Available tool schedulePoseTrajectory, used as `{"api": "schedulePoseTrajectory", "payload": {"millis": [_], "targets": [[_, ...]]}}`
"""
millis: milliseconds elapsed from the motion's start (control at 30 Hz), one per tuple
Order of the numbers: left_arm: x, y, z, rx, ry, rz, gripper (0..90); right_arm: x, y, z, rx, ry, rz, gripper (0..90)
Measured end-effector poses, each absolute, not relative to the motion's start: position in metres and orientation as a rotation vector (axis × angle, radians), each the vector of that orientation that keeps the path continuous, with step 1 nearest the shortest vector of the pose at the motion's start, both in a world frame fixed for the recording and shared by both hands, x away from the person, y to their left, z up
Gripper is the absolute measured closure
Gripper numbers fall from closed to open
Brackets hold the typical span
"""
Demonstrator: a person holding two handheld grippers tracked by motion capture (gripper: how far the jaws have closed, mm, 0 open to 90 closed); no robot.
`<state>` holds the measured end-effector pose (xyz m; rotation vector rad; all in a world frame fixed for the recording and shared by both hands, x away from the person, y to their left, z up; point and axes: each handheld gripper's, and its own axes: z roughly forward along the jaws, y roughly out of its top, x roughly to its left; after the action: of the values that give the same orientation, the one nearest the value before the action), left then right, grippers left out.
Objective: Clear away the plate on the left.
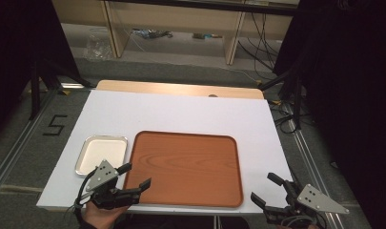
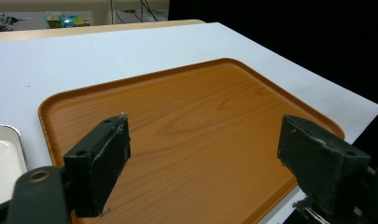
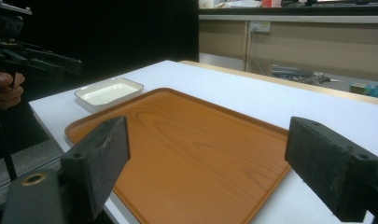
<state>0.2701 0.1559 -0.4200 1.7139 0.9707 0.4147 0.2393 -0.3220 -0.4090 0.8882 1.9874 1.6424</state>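
A brown wood-grain tray (image 1: 186, 164) lies on the white table near its front edge, with nothing on it. A small white metal-rimmed dish (image 1: 102, 153) sits just left of it, also bare. My left gripper (image 1: 136, 175) hovers open over the tray's front left corner, held by a hand at the table's front edge. My right gripper (image 1: 267, 188) stands open off the front right corner of the table, beside the tray. In the left gripper view the tray (image 2: 186, 135) spreads between the jaws. In the right gripper view the tray (image 3: 186, 154) and dish (image 3: 109, 92) lie ahead.
The white table top (image 1: 181, 112) has bare room behind the tray. Beyond it are a wooden shelf frame (image 1: 233, 43), cables on the floor and black curtains at both sides. A metal rail runs along the floor at right.
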Motion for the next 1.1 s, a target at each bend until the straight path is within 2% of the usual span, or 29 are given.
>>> {"api": "schedulePoseTrajectory", "payload": {"millis": [533,1100], "targets": [[0.271,0.158,-0.42,1.7,1.01,0.417,16.9,0.24,-0.322,-0.409,0.888,1.998,1.634,15.0],[0.281,0.166,-0.422,1.755,1.046,0.45,17.0,0.239,-0.322,-0.409,0.888,2.004,1.631,14.9]]}}
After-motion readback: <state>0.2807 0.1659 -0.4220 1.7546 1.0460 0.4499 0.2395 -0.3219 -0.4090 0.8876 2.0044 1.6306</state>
